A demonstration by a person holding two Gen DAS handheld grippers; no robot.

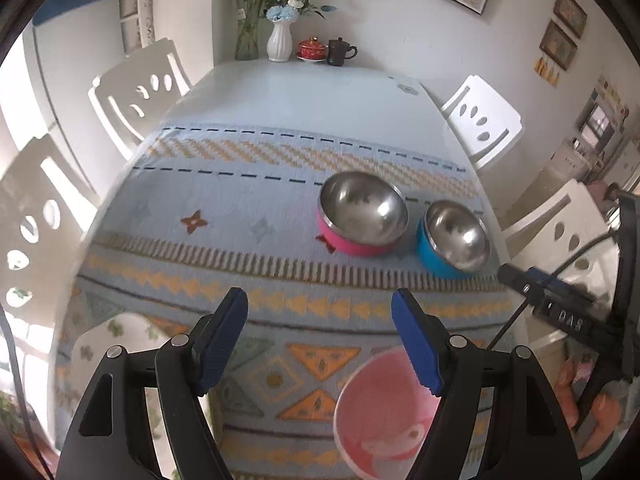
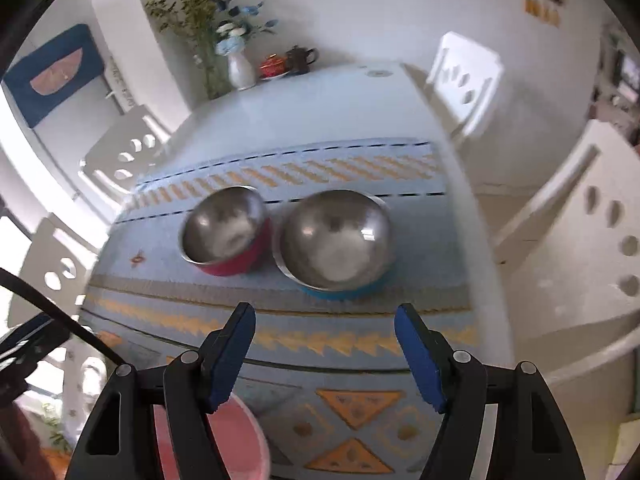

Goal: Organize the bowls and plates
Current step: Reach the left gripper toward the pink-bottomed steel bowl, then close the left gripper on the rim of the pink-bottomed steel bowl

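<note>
A pink-sided steel bowl (image 1: pixel 362 214) and a blue-sided steel bowl (image 1: pixel 456 238) stand side by side on the patterned tablecloth (image 1: pixel 240 220). They also show in the right wrist view, the pink one (image 2: pixel 226 230) left of the blue one (image 2: pixel 336 240). A pink plate (image 1: pixel 380 416) lies near the table's front edge, also showing in the right wrist view (image 2: pixel 236 440). My left gripper (image 1: pixel 320 320) is open and empty above the cloth, left of the plate. My right gripper (image 2: pixel 325 334) is open and empty, short of the bowls.
A white vase with flowers (image 1: pixel 279 40), a red lidded cup (image 1: pixel 309 48) and a dark mug (image 1: pixel 339 51) stand at the table's far end. White chairs (image 1: pixel 138 92) (image 1: pixel 486 120) stand along both sides. A white patterned plate (image 1: pixel 100 344) lies at the front left.
</note>
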